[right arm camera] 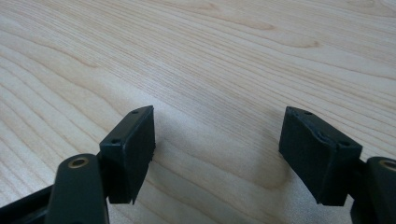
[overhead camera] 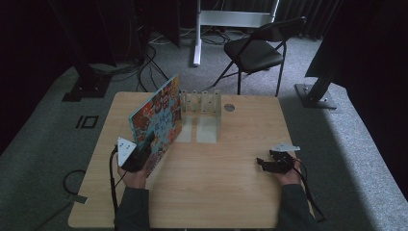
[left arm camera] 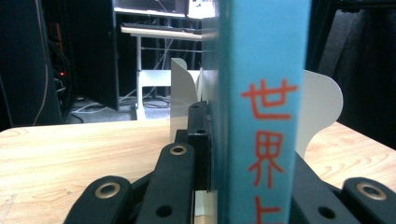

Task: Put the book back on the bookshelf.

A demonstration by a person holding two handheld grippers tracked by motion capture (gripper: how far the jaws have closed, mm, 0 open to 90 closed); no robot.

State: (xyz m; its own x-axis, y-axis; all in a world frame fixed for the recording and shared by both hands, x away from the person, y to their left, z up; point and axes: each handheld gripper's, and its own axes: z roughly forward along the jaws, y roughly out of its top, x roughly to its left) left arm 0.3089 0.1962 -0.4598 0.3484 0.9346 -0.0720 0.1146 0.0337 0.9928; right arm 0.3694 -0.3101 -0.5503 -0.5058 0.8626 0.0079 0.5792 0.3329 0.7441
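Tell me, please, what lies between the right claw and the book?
Bare table: in the high view nothing lies between the right claw and the book.

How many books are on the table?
1. The book stands tilted at the table's left, spine clamped in the left claw, just in front of the metal book rack. None lies elsewhere.

Wooden table (overhead camera: 231,192) (pale grain); white metal bookend rack (overhead camera: 201,109) stands on it

Colourful book (overhead camera: 156,120) with teal spine, red characters, on edge, tilted, beside the white bookend (overhead camera: 201,102).
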